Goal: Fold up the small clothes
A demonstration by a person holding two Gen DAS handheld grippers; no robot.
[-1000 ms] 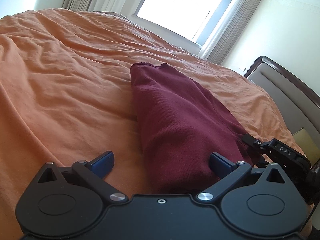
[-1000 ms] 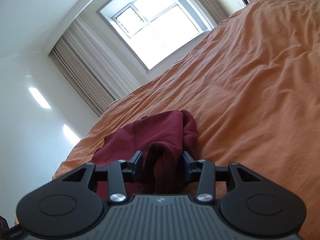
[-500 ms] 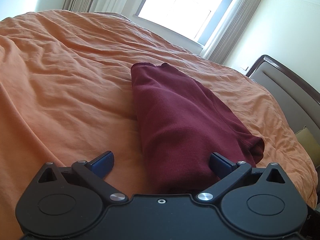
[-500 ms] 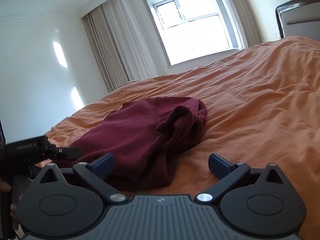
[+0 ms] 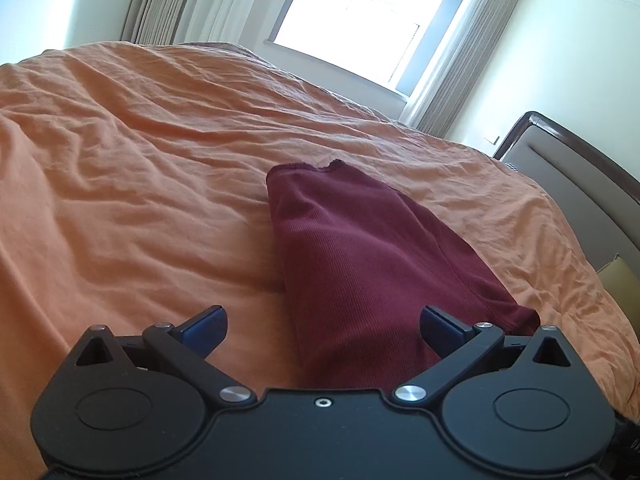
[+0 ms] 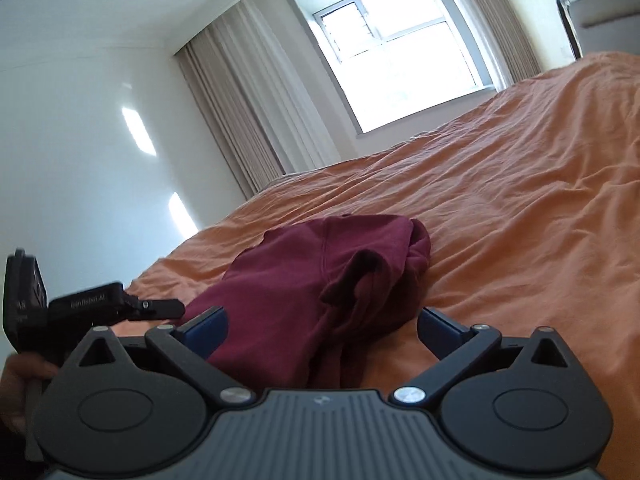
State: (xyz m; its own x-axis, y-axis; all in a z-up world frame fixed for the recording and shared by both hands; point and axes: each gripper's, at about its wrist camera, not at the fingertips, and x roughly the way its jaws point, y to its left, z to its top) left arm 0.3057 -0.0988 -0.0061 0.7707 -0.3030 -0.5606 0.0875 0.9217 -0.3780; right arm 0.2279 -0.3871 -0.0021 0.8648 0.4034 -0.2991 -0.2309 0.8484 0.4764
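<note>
Only one bit of writing shows: pale letters on the side of my left gripper [image 6: 158, 307], seen from the right wrist, too smeared for me to read with confidence. No container is in view. The maroon garment [image 5: 372, 276] lies folded into a long, narrow shape on the orange bedspread [image 5: 140, 184], well in from the bed's edges. In the left wrist view its long axis runs away from me toward the far edge of the bed below the window [image 5: 360, 20], the far end squared off with a small notch. My left gripper [image 5: 323, 330] stands wide apart, its blue pads [image 5: 206, 326] clear of the cloth. My right gripper [image 6: 322, 330] has just been opening and is spread wide, the bunched near end of the garment between the fingers, untouched.
</note>
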